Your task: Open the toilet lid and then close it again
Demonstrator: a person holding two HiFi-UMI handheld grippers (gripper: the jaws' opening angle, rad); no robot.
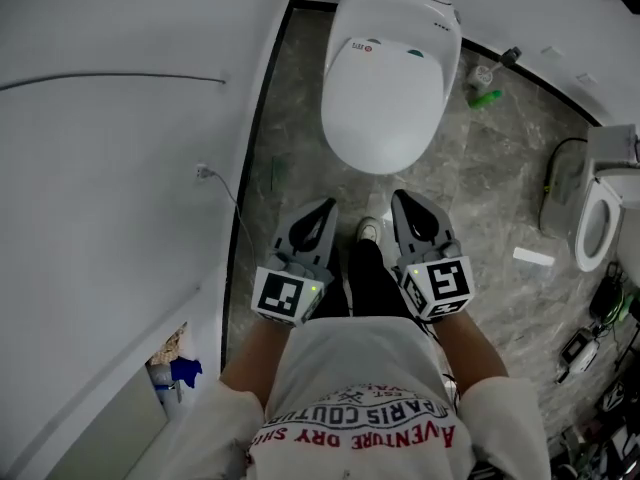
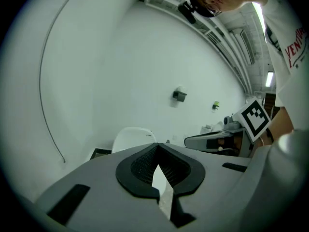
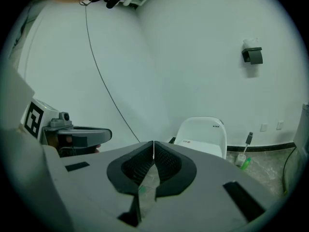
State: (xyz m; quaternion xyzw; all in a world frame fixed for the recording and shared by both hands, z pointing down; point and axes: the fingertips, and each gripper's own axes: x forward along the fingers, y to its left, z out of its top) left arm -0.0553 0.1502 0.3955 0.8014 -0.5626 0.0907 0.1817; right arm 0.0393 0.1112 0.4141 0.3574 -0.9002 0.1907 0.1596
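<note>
Head view cuts off a second toilet at the right edge. The toilet lid lies shut ahead of my feet, so nothing under it shows. My left gripper and right gripper are both pinched closed on nothing, short of the lid. A brush holder stands right of it, by the wall.

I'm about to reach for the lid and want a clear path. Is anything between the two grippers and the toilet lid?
Nothing visible does. The left gripper and right gripper, both shut and empty, point at the closed toilet lid across open air; only floor lies below.
</note>
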